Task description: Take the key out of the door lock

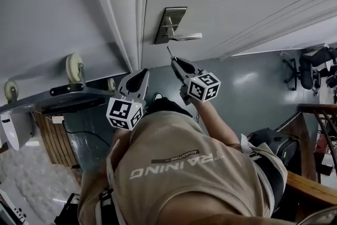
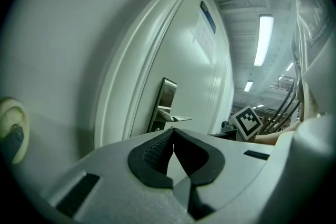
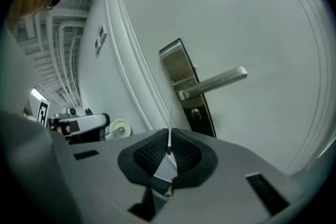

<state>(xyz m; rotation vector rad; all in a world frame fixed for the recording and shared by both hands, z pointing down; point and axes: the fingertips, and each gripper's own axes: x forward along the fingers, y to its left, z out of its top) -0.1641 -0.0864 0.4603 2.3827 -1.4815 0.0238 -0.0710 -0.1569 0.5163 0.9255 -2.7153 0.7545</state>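
Right claw [image 3: 169,138], closed on the key [image 3: 169,131]: we see the thin blade gripped edge-on between the two ribbed pads [image 3: 152,152], its tip projecting past the claw toward the door [image 3: 252,18]. The key is clear of the lock; the round keyhole [image 3: 195,113] sits just beyond and to the right of the blade tip, low on the metal lock plate [image 3: 181,68], under the lever handle [image 3: 215,81]. In the head view we place the same key [image 1: 169,52] at the tip of the right claw [image 1: 176,63], just below the lock plate [image 1: 169,23] and handle [image 1: 187,37], with its marker cube [image 1: 204,87] behind. Left claw [image 2: 173,132], tips closed together with nothing between them, is held lower and to the left [image 1: 138,79], beside the door frame [image 1: 126,18], apart from the lock plate [image 2: 164,105]. A pale wheel [image 1: 73,67] is fixed to the wall left of the frame.
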